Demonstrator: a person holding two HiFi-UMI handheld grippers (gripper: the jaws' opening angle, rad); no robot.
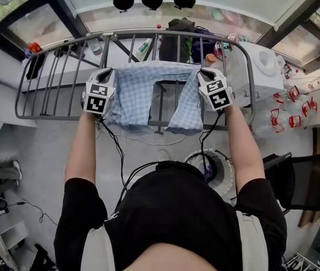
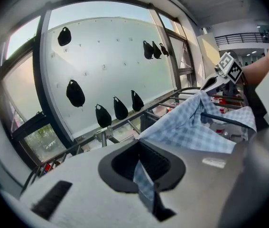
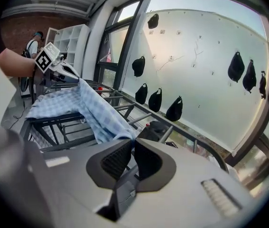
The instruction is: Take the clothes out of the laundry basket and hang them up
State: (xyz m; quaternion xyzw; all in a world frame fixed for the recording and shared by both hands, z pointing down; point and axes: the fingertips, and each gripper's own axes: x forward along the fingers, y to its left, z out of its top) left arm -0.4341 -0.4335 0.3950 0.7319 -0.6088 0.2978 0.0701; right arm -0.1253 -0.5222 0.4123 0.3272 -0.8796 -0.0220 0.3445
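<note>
**Ann:** So, what's the big gray thing?

**Ben:** It's a rack. A blue checked cloth lies spread over it.

**Ann:** Where's the basket?

**Ben:** The white basket sits on the floor. It is just in front of the person, by the near side of the rack.

**Ann:** Who holds the cloth?

**Ben:** Both grippers do. The left gripper has its jaws pressed together on the left edge, and a strip of cloth pokes out between them. The right gripper pinches the right edge at the very tips of its jaws, which are nearly together.

**Ann:** Are the two close?

**Ben:** No, they're well apart, one at each end of the cloth.
</note>
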